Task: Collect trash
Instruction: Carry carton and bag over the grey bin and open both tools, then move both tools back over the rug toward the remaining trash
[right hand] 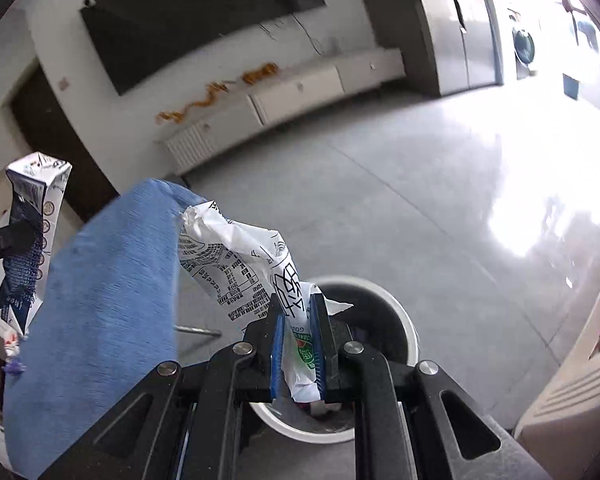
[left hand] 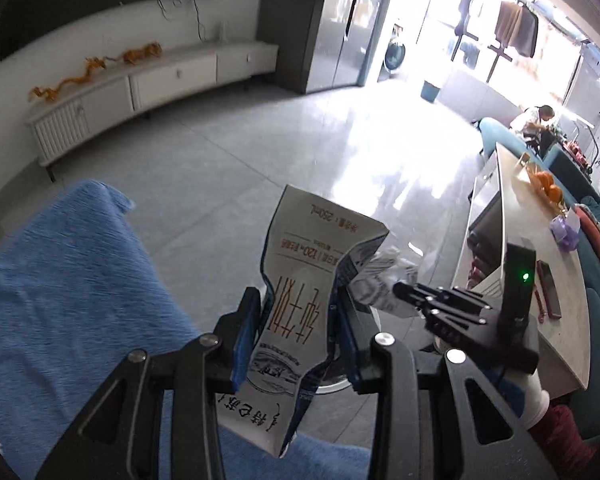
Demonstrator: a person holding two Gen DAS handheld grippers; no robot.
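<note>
Two pieces of trash are in hand, each placed here against one landmark, the white bin [right hand: 400, 320] on the grey floor. Leftmost is the left claw [left hand: 296, 328], whose blue pads are closed on a crushed milk carton [left hand: 300, 280]; the carton's long axis runs along the fingers, its printed end pointing away from the camera. Only a sliver of the bin's rim [left hand: 332, 386] shows under this claw, so the carton appears to sit near the bin's edge, to the left of its mouth. In the right wrist view the same carton [right hand: 32, 232] stands well left of the bin, beyond a blue cloth-covered seat [right hand: 100, 300]. Further right, the right claw [right hand: 298, 344] is clamped on a crumpled white wrapper [right hand: 236, 256]; its pinched lower end hangs directly above the bin's dark opening, while its loose end trails up and left, out past the rim. By this reading the right claw is the nearer to the bin, and its release needs only a drop; the left must first travel rightward over the mouth.
</note>
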